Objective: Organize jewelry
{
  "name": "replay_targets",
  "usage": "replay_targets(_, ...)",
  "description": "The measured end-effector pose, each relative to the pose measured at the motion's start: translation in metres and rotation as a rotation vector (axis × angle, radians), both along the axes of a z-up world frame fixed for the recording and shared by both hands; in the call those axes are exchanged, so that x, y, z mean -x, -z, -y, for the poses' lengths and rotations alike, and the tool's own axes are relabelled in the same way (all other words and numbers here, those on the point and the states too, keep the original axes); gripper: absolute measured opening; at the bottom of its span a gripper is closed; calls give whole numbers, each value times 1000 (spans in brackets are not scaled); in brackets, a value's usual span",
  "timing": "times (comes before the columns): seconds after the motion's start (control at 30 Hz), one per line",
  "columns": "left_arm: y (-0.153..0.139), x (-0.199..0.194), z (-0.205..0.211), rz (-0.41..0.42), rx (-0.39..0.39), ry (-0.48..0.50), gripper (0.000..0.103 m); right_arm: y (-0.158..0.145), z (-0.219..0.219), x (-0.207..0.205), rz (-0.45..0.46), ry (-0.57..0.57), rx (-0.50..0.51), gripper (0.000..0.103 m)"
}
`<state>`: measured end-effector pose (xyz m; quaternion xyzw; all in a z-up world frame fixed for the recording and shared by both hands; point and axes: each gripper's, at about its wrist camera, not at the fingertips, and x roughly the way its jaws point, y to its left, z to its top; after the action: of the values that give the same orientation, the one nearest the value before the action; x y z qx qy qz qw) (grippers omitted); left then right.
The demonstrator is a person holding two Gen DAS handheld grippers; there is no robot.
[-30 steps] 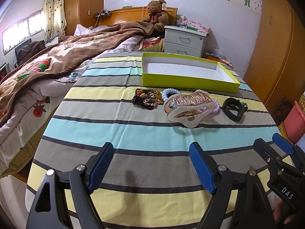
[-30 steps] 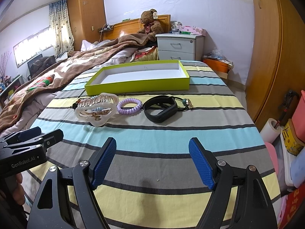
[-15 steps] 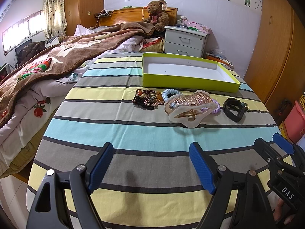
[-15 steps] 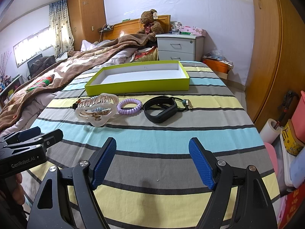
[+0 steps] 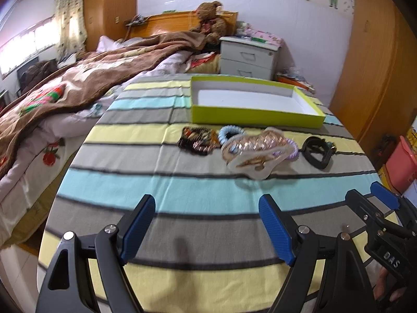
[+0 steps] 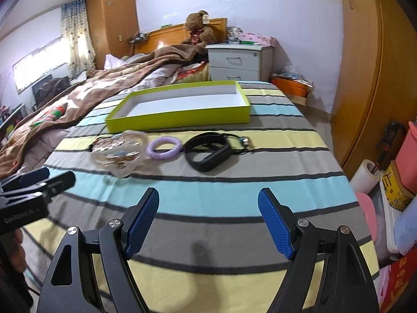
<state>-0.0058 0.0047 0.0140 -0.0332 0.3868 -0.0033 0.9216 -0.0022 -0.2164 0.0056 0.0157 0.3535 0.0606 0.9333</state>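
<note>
Left gripper (image 5: 207, 225): jaws apart, empty, above striped cloth (image 5: 161, 182). Right gripper (image 6: 208, 223): jaws apart, empty. Jewelry row (image 6: 166, 147): on cloth, just before empty green tray (image 6: 179, 116).

Both views have shifted slightly and blurred, the jewelry row (image 5: 255, 148) now sitting a little lower.

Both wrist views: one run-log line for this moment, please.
left gripper: open, empty | right gripper: open, empty | green tray: empty | jewelry row: in front of tray, untouched | stage: pre-grasp
</note>
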Motion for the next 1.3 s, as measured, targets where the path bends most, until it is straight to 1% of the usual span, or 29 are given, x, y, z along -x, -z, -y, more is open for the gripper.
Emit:
replay_targets(0.07,-2,-9,1,16,-5,41,83,2,3,-8,-15,10,1,78)
replay_targets(0.13,-1,-21,2,12,-27,70,83,2,6,-16,-16,21,3,78)
replay_targets(0.2,-2,-31,5,27,-34,130,83,1,9,-23,-19,27,7,78)
replay_targets(0.33,-3,-51,13,32,-39,219,83,1,10,-31,-22,31,5,78)
replay_targets(0.47,0,-68,22,26,-99,269,83,2,9,-40,-32,28,10,78)
replay_targets(0.53,1,-72,28,25,-91,306,83,3,9,-43,-40,29,10,78)
replay_targets(0.63,5,-78,34,-2,-68,346,83,6,9,-50,-58,27,0,78)
replay_targets(0.73,8,-81,44,-16,-84,377,83,8,10,-57,-75,30,-7,78)
replay_targets(0.8,8,-81,49,-18,-79,403,83,11,11,-63,-92,34,-18,78)
replay_targets(0.87,7,-82,52,-27,-66,416,73,13,11,-68,-106,33,-23,78)
replay_targets(0.9,8,-82,52,-32,-62,416,71,13,11,-70,-113,36,-20,78)
replay_targets(0.97,9,-83,52,-51,-51,409,63,15,10,-74,-122,38,-14,78)
replay_targets(1.0,9,-84,51,-56,-44,409,60,16,10,-77,-130,43,-11,78)
replay_targets(1.07,11,-85,51,-68,-39,406,50,17,9,-80,-138,45,-10,78)
replay_targets(1.17,14,-86,50,-84,-33,402,43,19,8,-85,-147,54,-7,78)
replay_targets(1.23,15,-87,51,-86,-37,393,42,21,8,-88,-157,61,-4,78)
replay_targets(1.3,15,-87,50,-92,-27,386,41,22,10,-88,-156,72,1,71)
